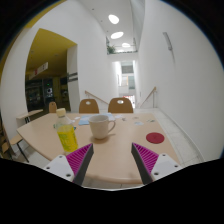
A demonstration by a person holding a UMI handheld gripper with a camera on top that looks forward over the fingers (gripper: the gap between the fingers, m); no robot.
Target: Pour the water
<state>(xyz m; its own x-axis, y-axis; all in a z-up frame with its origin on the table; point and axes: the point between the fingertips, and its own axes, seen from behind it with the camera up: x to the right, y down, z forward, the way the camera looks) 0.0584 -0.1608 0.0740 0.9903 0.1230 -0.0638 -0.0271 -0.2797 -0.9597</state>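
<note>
A bottle (65,133) with yellow liquid and a white cap stands on the light wooden table (120,140), just ahead of my left finger. A white cup (102,126) with a handle stands right of the bottle, beyond the fingers. A red round coaster (155,137) lies on the table ahead of my right finger. My gripper (113,160) is open and empty, its magenta pads (79,157) wide apart above the near part of the table.
Two wooden chairs (120,104) stand at the table's far side, another at the left. A white corridor with ceiling lights runs beyond. A yellow wall and shelves are at the left.
</note>
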